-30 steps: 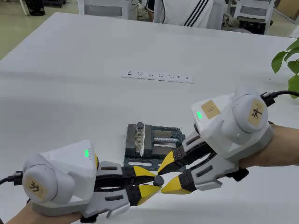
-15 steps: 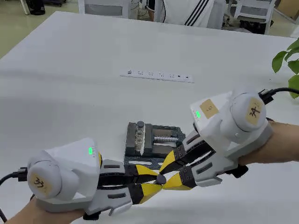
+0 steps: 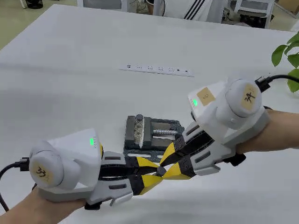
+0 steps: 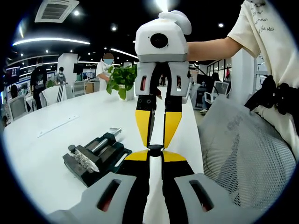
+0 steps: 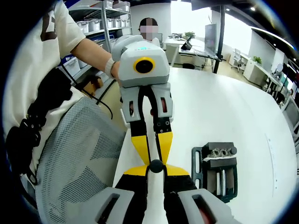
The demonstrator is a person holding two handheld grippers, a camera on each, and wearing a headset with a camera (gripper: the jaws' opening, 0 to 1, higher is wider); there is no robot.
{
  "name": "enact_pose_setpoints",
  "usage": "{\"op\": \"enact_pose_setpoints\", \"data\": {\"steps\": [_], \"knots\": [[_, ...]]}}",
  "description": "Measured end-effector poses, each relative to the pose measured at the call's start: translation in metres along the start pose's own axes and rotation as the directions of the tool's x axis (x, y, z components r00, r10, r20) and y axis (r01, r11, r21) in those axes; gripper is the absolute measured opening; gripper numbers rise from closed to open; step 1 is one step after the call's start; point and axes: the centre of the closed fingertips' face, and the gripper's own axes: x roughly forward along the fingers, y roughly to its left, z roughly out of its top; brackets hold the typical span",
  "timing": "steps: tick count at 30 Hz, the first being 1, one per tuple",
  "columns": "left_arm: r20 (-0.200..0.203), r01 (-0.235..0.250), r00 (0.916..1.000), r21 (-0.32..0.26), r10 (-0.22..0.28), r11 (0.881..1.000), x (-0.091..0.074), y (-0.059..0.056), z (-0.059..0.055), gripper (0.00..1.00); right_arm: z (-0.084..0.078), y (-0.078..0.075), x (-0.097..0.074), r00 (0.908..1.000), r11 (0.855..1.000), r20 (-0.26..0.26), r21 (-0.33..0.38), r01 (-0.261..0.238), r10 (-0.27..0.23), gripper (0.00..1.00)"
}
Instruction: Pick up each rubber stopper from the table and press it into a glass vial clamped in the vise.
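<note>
A dark rubber stopper (image 3: 160,171) hangs just in front of the vise, pinched between two sets of yellow fingertips that meet head-on. My left gripper (image 3: 156,176) comes in from the lower left and is shut on it. My right gripper (image 3: 163,168) reaches in from the right and is shut on it as well. The stopper (image 4: 155,148) sits at my left gripper's (image 4: 155,154) tips, and likewise the stopper (image 5: 156,165) at my right gripper's (image 5: 156,171) tips. The dark vise (image 3: 150,140) clamps a row of glass vials (image 3: 139,132); the far one carries a stopper (image 3: 139,117).
A white power strip (image 3: 156,70) lies further back on the white table (image 3: 70,70). Green plant leaves (image 3: 290,53) stand at the right edge. A person sits at the far side of the table. A grey mesh chair (image 5: 79,158) is at the near side.
My right gripper was open beside the stopper held by my left gripper; it has moved in and shut on the stopper. The left gripper has kept its grip.
</note>
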Motion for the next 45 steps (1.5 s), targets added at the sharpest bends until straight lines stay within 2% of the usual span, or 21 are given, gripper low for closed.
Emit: {"op": "enact_pose_setpoints", "data": {"steps": [5,8,13,19,22,26,30,36,38,39,41,45], "knots": [[0.002,0.006,1.0000,0.010,-0.006,1.000,0.001,0.001,0.001,0.05,0.001,0.001,-0.002,0.9999,0.999,-0.012,0.033,-0.010,0.011,0.07],[-0.013,0.011,0.9999,0.029,-0.011,1.000,0.003,0.000,0.001,0.05,0.000,0.002,-0.002,0.9996,0.999,-0.025,0.049,-0.016,0.017,0.07],[-0.030,0.015,0.9995,0.050,-0.014,0.999,0.006,-0.001,-0.001,0.06,-0.004,0.003,-0.002,0.9987,0.999,-0.046,0.037,-0.019,0.021,0.07],[-0.030,0.004,0.9995,0.037,-0.002,0.999,0.007,0.001,-0.001,0.06,-0.005,0.001,-0.002,0.9988,0.999,-0.046,0.045,-0.016,0.018,0.06],[-0.027,-0.016,0.9995,0.029,0.016,0.999,0.006,0.007,-0.002,0.09,-0.005,0.000,-0.001,0.9989,0.999,-0.044,0.048,-0.015,0.017,0.06],[-0.011,-0.032,0.9994,0.015,0.033,0.999,0.006,0.010,0.000,0.22,-0.008,-0.002,0.000,0.9985,0.999,-0.054,0.036,-0.004,0.006,0.06],[-0.020,-0.054,0.9983,0.015,0.054,0.998,0.006,0.014,-0.002,0.31,-0.013,-0.008,0.002,0.9980,0.999,-0.063,0.042,0.011,-0.008,0.06],[-0.050,-0.105,0.9933,-0.012,0.104,0.994,0.002,0.023,-0.015,0.52,-0.018,-0.014,0.001,0.9974,0.999,-0.070,0.043,0.022,-0.019,0.06],[-0.062,-0.150,0.9869,-0.011,0.149,0.989,-0.001,0.030,-0.020,0.62,-0.019,-0.015,0.000,0.9972,0.999,-0.072,0.042,0.023,-0.020,0.06],[-0.071,-0.168,0.9835,-0.019,0.166,0.986,-0.002,0.033,-0.023,0.72,-0.019,-0.015,0.000,0.9972,0.999,-0.072,0.043,0.025,-0.022,0.06],[-0.071,-0.212,0.9749,-0.014,0.211,0.977,-0.004,0.039,-0.025,0.84,-0.020,-0.016,0.000,0.9970,0.999,-0.074,0.043,0.026,-0.022,0.06],[-0.099,-0.247,0.9653,-0.050,0.242,0.968,-0.009,0.045,-0.032,0.97,-0.022,-0.017,0.000,0.9970,0.999,-0.075,0.041,0.025,-0.022,0.06]]}}
